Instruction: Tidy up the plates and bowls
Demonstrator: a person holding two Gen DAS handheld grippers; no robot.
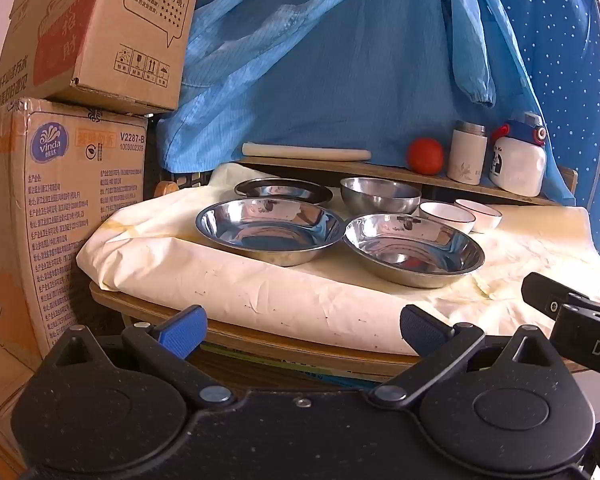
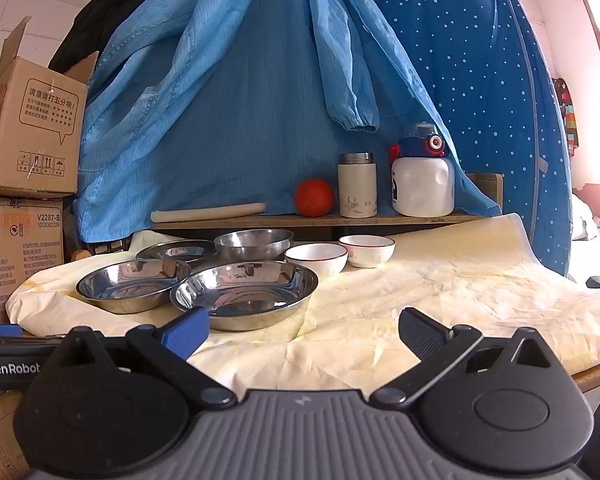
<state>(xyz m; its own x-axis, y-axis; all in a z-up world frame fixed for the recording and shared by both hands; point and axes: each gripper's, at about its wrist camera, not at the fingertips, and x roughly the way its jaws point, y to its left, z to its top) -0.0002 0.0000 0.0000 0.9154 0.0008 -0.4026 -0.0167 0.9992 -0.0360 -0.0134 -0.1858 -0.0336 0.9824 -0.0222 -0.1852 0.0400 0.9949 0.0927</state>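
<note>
Three shallow steel plates stand on the cloth-covered table (image 1: 300, 300): one front left (image 1: 269, 230), one front right (image 1: 414, 249), one behind (image 1: 284, 190). A deep steel bowl (image 1: 380, 194) stands at the back. Two white bowls with red rims (image 1: 446, 216) (image 1: 480, 214) stand to its right. The right wrist view shows the same plates (image 2: 244, 294) (image 2: 134, 286) (image 2: 176, 252), the steel bowl (image 2: 254, 244) and the white bowls (image 2: 316, 258) (image 2: 367, 250). My left gripper (image 1: 302, 330) is open and empty before the table's front edge. My right gripper (image 2: 304, 332) is open and empty, low over the cloth near the front right plate.
A wooden shelf (image 1: 400, 174) at the back holds a rolling pin (image 1: 306, 151), a red ball (image 1: 425, 156), a white flask (image 1: 467, 156) and a white bottle (image 1: 518, 160). Cardboard boxes (image 1: 60, 208) are stacked at the left. Blue cloth (image 1: 340, 60) hangs behind.
</note>
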